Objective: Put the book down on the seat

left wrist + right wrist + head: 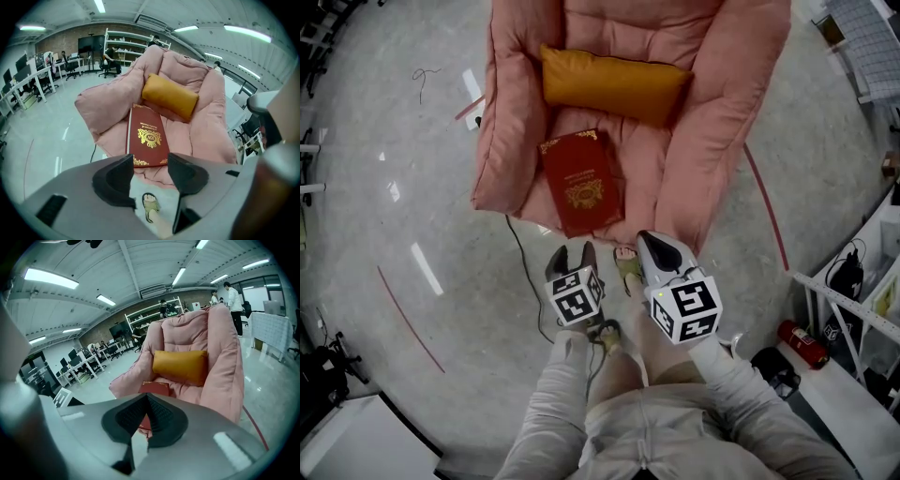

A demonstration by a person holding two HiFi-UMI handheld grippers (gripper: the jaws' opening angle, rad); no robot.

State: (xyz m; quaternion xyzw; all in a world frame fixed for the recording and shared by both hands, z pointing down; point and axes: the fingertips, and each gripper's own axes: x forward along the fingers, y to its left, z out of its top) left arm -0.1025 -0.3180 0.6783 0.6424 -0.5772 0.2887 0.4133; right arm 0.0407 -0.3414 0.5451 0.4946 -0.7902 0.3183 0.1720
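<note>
Since the book [581,181] lies flat, cover up, on the cushion of the pink seat [727,141], the put-down reads as done. What is left is a clean retreat.

Book position: just in front of the orange pillow [614,84]; whether the two touch, I cannot tell. Its near edge reaches the seat's front lip and may overhang a little.

Left gripper [572,255]: jaws wide apart, nothing held; only floor and a sandalled foot [628,270] show between them.

Right gripper [649,240]: jaws closed together, empty.

Both hang near the seat's front edge, clear of the book.

To do this step well, I judge: draw both grippers back and up, away from the lip, so no jaw clips the near edge and tips the book off the soft cushion. If the book looks unsteady, nudge it toward the pillow before leaving.
</note>
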